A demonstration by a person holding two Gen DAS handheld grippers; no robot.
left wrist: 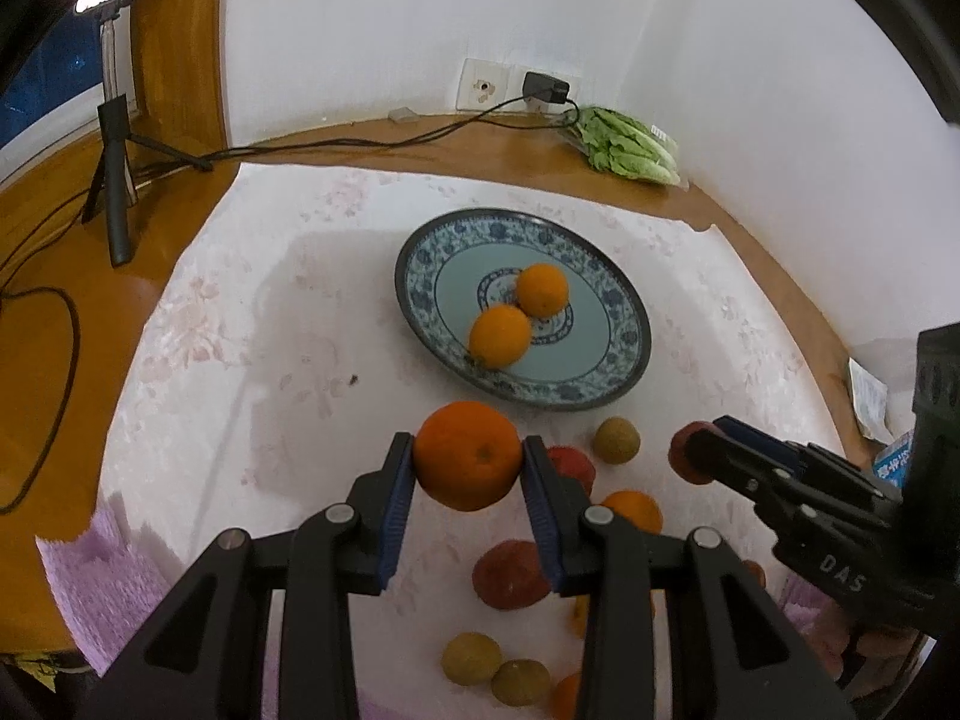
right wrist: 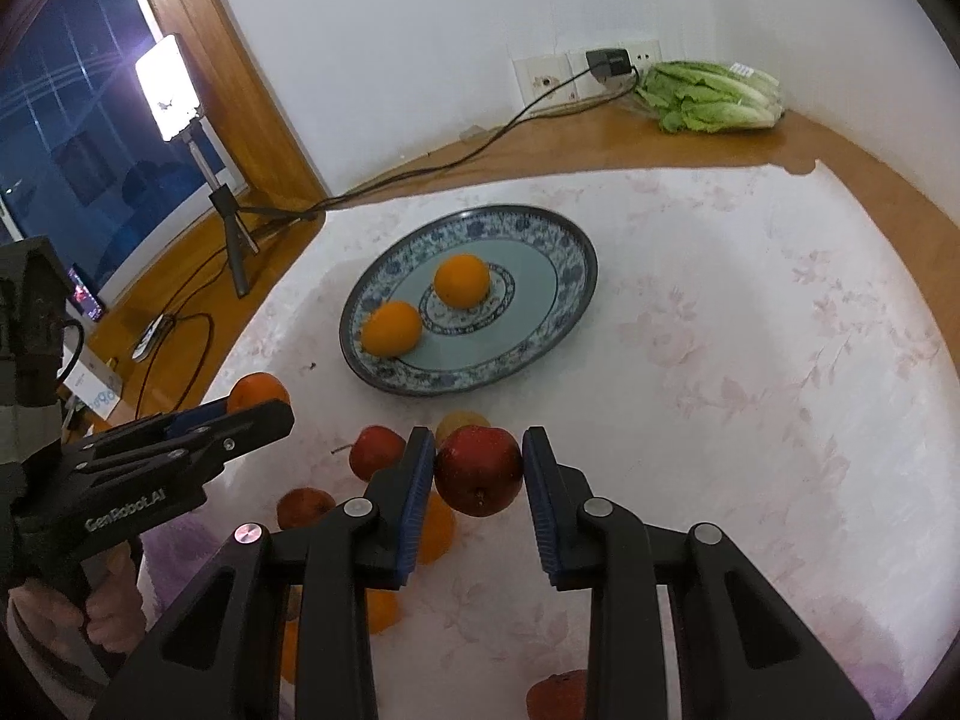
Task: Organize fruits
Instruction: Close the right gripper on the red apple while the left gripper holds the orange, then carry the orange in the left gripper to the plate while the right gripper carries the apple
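My left gripper (left wrist: 467, 461) is shut on an orange (left wrist: 467, 455) and holds it above the white cloth, just in front of the blue-patterned plate (left wrist: 624, 324). My right gripper (right wrist: 478, 467) is shut on a red apple (right wrist: 478, 469), also held above the cloth short of the plate (right wrist: 570, 252). Two oranges (left wrist: 521, 313) lie on the plate. The right gripper also shows at the right of the left wrist view (left wrist: 696, 450); the left gripper shows at the left of the right wrist view (right wrist: 252, 408).
Several loose apples (left wrist: 510, 573), oranges (left wrist: 633, 510) and small yellow-green fruits (left wrist: 617, 440) lie on the cloth below the grippers. A lettuce (right wrist: 711, 96) lies at the back by the wall sockets. A lamp on a tripod (right wrist: 231, 222) and cables stand on the wooden surface at the left.
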